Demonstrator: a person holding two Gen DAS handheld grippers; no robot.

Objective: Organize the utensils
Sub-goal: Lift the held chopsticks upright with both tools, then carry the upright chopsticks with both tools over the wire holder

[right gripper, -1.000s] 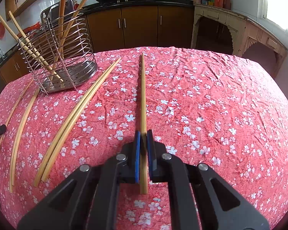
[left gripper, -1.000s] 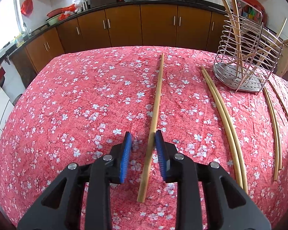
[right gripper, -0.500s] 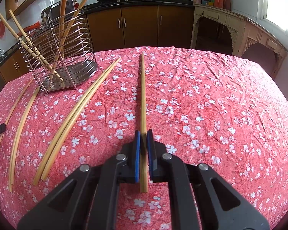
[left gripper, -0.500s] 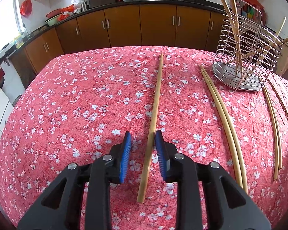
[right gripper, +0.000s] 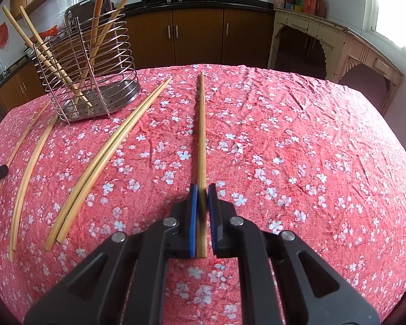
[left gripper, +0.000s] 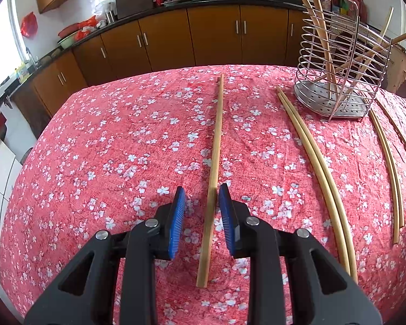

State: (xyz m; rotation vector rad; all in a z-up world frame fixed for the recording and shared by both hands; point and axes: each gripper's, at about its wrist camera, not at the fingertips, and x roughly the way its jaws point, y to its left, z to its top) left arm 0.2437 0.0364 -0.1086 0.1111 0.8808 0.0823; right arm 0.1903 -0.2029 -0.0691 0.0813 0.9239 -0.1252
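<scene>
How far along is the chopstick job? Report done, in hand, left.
Done: four chopsticks stand in the rack. In hand: the right gripper is shut on the right chopstick, lying on the cloth; the left gripper is open around the left chopstick, not gripping. Left: those two, the near pair and the far pair need racking.

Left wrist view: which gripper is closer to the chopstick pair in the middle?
Left. The left gripper sits just beside the pair; the right gripper is farther off, past two more chopsticks.
</scene>
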